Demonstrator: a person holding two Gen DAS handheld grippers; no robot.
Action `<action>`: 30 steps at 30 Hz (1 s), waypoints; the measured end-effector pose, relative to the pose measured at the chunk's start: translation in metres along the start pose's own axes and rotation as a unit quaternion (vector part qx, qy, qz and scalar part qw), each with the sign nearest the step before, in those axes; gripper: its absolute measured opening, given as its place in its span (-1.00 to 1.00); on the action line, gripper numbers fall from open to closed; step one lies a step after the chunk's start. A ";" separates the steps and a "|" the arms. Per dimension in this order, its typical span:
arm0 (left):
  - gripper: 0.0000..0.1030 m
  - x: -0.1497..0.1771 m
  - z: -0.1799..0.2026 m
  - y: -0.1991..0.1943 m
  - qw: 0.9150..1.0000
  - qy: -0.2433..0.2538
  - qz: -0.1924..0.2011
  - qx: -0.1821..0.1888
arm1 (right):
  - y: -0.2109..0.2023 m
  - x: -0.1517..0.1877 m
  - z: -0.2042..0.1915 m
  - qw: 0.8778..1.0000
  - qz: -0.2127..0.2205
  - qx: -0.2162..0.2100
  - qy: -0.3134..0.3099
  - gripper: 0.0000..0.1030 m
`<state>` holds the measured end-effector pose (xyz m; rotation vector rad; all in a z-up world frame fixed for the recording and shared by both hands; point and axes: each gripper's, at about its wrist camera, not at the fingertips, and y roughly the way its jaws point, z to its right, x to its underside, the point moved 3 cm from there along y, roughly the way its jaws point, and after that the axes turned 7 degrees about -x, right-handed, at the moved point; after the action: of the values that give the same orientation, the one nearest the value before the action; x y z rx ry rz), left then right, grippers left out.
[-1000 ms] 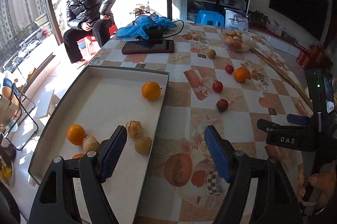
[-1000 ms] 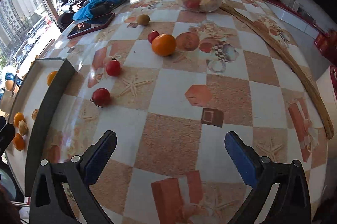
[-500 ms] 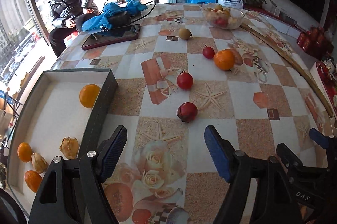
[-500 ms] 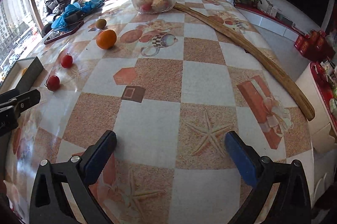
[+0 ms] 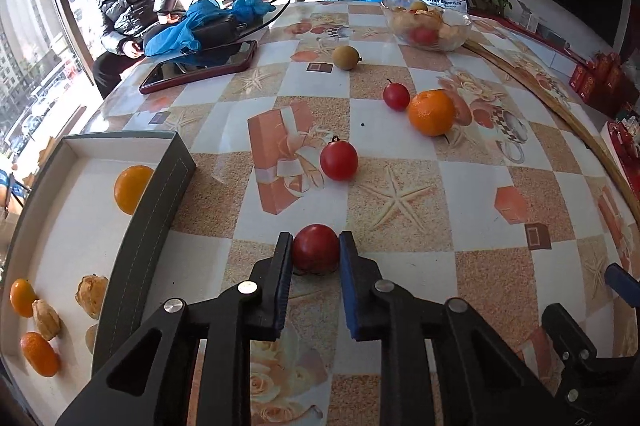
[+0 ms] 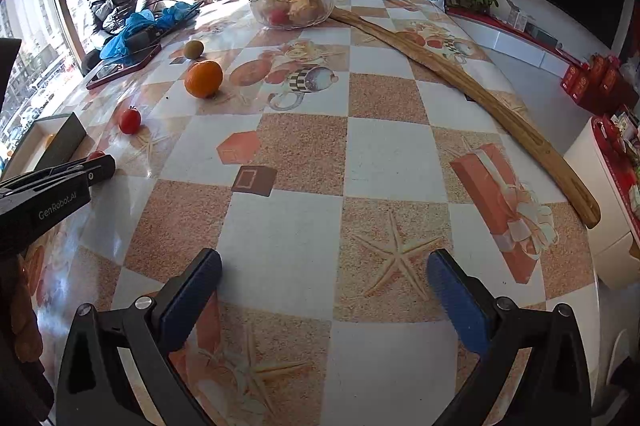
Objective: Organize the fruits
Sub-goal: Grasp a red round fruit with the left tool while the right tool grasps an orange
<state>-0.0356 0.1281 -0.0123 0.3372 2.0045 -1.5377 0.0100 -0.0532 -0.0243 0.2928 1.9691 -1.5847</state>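
The left tongs (image 5: 315, 258) are closed on a dark red fruit (image 5: 315, 246), one pad pressing each side of it, and the fruit sits on the surface (image 5: 400, 129) close to the long grey wall of a shallow tray (image 5: 152, 226). The tray lies along the left edge of the surface; inside it are an orange (image 5: 130, 187) near its far end and, toward its near end, two small oranges (image 5: 23, 297) and a few pale wrinkled fruits (image 5: 92, 294).

Beyond the held fruit, toward the middle of the surface, lies a second red fruit (image 5: 339, 159). Farther on, a smaller red fruit (image 5: 396, 96) sits just beside a large orange (image 5: 431, 112), and a brownish round fruit (image 5: 346, 57) lies nearer the far edge. A glass bowl (image 5: 452, 25) with more fruit stands at the far edge. A tablet in a red case (image 5: 200, 66) and a blue cloth (image 5: 188, 29) occupy the far left corner, where a person in a dark jacket (image 5: 132, 1) sits beside the surface.

The right tongs (image 6: 324, 286) stand wide apart with nothing between them, above bare surface near its near edge. A long wooden strip (image 6: 472, 93) runs along the right edge.
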 end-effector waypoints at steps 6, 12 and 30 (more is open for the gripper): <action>-0.52 0.033 -0.022 -0.019 1.000 -0.012 0.016 -0.001 | 0.000 0.000 -0.001 1.000 -0.002 0.003 -0.002 1.00; -0.52 0.040 -0.035 -0.021 0.999 -0.030 0.010 0.010 | 0.005 -0.004 -0.003 1.000 -0.022 0.007 -0.010 1.00; -0.51 0.040 -0.034 -0.021 1.000 -0.029 0.003 0.010 | 0.081 -0.102 -0.075 0.996 -0.077 -0.022 -0.034 1.00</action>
<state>-0.0890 0.1478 -0.0135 0.3023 1.9442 -1.5473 0.1107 0.0586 -0.0233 0.0691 2.0133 -1.6212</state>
